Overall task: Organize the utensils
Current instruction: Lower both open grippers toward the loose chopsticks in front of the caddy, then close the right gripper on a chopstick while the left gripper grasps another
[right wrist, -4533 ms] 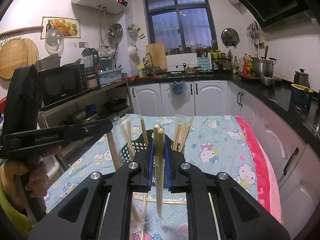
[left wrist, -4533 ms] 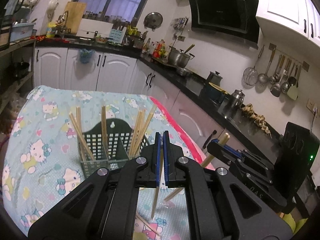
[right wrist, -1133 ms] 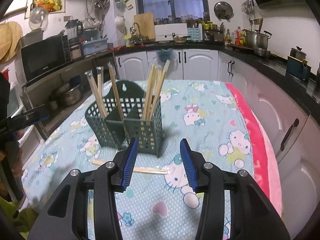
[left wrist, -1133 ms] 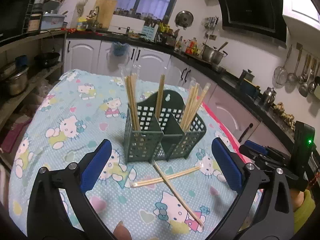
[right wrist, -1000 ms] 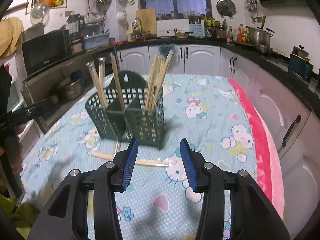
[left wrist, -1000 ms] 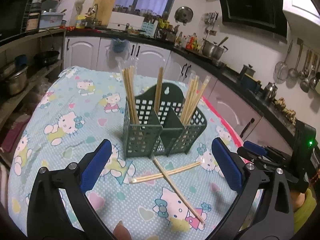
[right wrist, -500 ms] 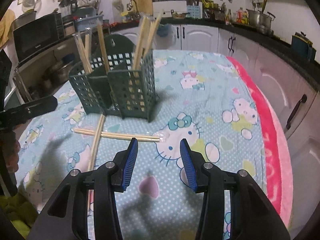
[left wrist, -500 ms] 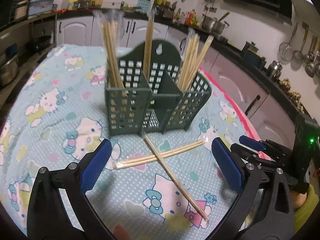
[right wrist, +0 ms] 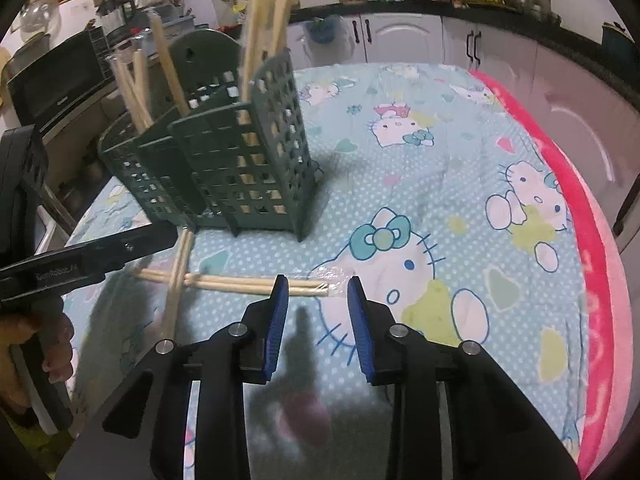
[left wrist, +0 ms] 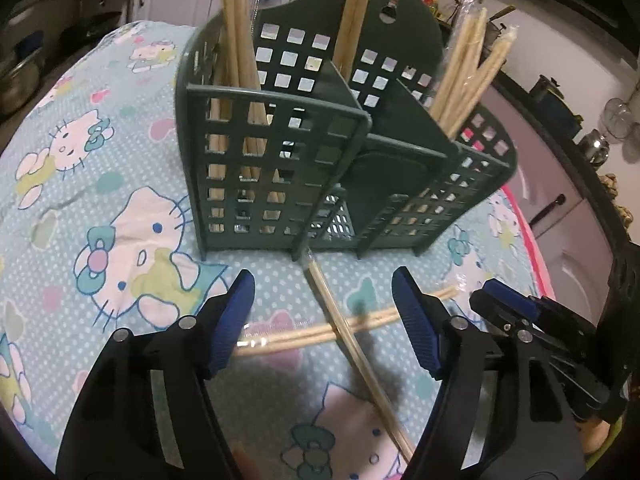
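A dark green slotted holder [left wrist: 320, 148] [right wrist: 224, 160] stands on the patterned cloth with several wooden chopsticks upright in its outer and back compartments. Two pairs of wrapped chopsticks lie crossed in front of it: one pair [left wrist: 360, 356] [right wrist: 178, 276] runs lengthwise, the other [left wrist: 296, 334] [right wrist: 248, 282] lies across. My left gripper [left wrist: 324, 292] hovers low over the crossing; its jaws are closing with nothing pressed between them. My right gripper [right wrist: 318, 288] sits just above the crosswise pair's wrapped end, jaws closing, pads clear of it.
The table's pink edge [right wrist: 600, 280] runs along the right side. White kitchen cabinets [right wrist: 400, 40] and a dark counter stand behind. A hand [right wrist: 36, 344] holding the left gripper shows at the left of the right wrist view.
Both grippers dropped lower and nearer to the crossed chopsticks, and the holder now looms large. Both pairs of jaws have narrowed, the left one markedly.
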